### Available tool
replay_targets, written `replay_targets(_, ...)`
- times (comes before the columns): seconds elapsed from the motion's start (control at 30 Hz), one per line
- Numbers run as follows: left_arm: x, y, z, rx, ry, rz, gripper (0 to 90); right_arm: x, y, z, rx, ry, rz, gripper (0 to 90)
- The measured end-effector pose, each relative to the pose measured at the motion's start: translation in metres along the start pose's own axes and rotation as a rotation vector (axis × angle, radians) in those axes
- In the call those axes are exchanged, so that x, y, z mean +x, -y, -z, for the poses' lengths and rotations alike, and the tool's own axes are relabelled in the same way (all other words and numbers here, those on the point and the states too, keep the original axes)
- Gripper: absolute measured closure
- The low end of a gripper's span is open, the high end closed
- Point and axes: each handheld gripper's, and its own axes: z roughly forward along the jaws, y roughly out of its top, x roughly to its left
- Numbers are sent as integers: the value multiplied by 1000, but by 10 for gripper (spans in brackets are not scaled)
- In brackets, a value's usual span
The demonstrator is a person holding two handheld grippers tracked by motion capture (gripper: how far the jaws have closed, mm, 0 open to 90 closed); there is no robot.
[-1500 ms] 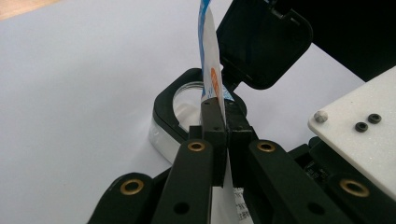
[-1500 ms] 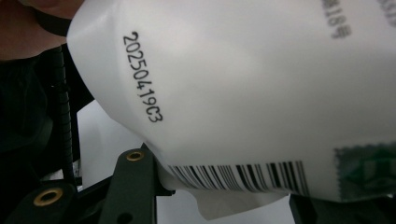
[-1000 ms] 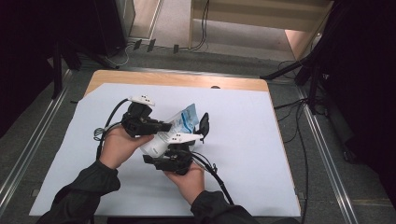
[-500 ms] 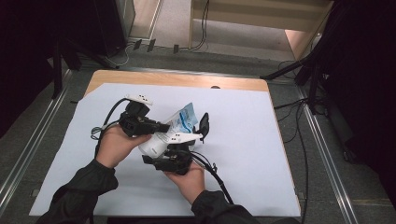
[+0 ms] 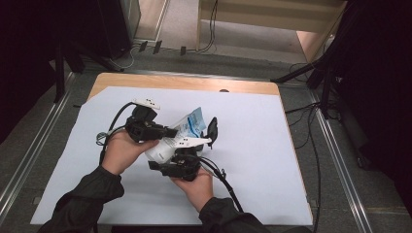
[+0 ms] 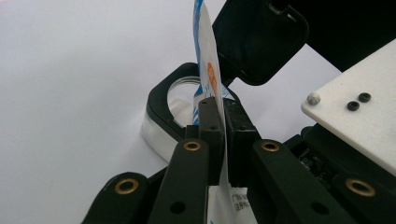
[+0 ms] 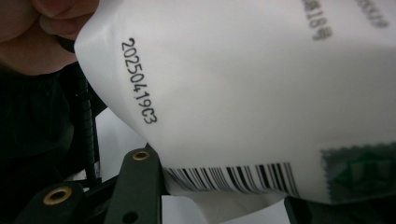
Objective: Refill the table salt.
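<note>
Holding a soft white plastic pouch [image 5: 180,137] between both grippers, lifted just above the middle of the worktop [image 5: 272,160], which is wood under a smooth pale sheet.

Left gripper [image 5: 171,132]: fingers clenched on the pouch's thin flat top edge. In the left gripper view the two black blocky fingers [image 6: 210,126] pinch the film edge-on, pads pressed together with the sheet between them. Film there is glossy, white with blue and orange print.

Right gripper [image 5: 197,141]: grasping the pouch's fuller lower body, fingers partway apart around it. In the right gripper view the pouch [image 7: 243,93] bulges rounded and smooth, matte white, with a black date code, a barcode strip along the bottom seam and a green stamp-like patch. One black finger [image 7: 140,186] with brass-coloured pivot pins sits against the barcode edge.

Pouch in the high view: crinkled blue-and-white top, plain white bottom, tilted between the two hands.

Gripper bodies are black hard plastic with a flat white plate [image 5: 147,102] on top; black cables [image 5: 228,187] trail off toward the person's dark sleeves.
</note>
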Motion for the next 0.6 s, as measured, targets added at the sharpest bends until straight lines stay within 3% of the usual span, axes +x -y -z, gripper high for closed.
replay_targets(0.6,2,0,3,8,14,10,871,-3,1,1,-11,-30,-26,612)
